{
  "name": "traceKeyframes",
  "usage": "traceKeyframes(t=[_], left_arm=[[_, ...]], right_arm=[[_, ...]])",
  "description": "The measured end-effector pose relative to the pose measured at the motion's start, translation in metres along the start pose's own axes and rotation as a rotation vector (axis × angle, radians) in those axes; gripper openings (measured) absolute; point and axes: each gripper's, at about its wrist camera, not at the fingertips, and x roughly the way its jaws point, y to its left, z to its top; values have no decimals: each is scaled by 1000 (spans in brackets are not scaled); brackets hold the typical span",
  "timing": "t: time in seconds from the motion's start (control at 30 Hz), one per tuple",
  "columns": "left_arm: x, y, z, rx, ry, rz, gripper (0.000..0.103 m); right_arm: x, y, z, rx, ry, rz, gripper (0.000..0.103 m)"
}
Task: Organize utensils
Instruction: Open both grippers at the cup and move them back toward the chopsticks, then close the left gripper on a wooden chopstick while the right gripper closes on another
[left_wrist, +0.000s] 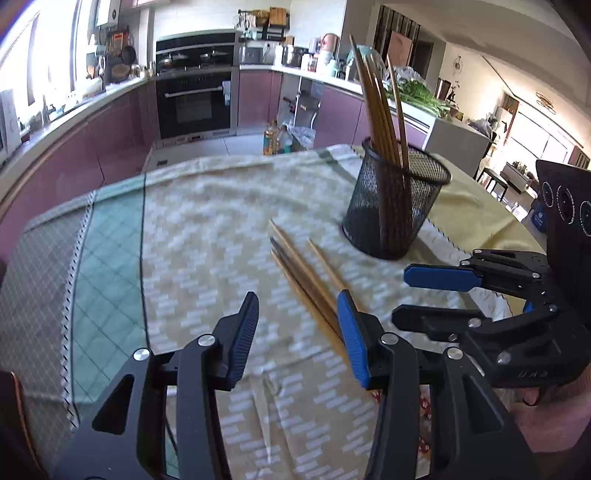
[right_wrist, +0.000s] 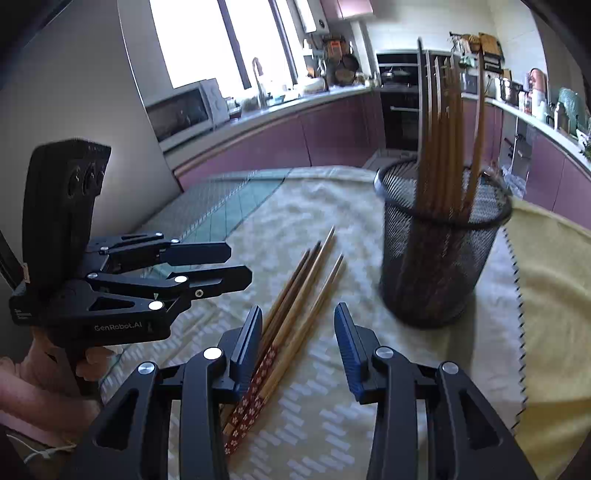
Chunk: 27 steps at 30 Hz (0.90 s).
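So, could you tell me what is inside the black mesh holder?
The black mesh holder holds several wooden chopsticks standing upright, tops above its rim. Their lower ends are blurred behind the mesh, so an exact count isn't possible.

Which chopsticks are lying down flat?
The loose chopsticks on the tablecloth lie flat, in front of both open hand-held grippers. The others stand upright in the black mesh cup.

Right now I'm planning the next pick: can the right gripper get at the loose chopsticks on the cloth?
Probably yes. The right gripper is open above the loose chopsticks, nothing between; the mesh holder stands aside.
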Motion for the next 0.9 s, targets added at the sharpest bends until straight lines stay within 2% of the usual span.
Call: traceKeyframes(t=[0.33, 0.8, 0.9], left_arm=[[12, -4, -21, -6, 51, 9, 44], [17, -14, -22, 16, 82, -10, 45], [18, -15, -21, 20, 82, -10, 45]], right_arm=[[13, 2, -13, 28, 70, -12, 38], [19, 5, -17, 14, 80, -38, 37], [19, 4, -17, 14, 82, -47, 33]])
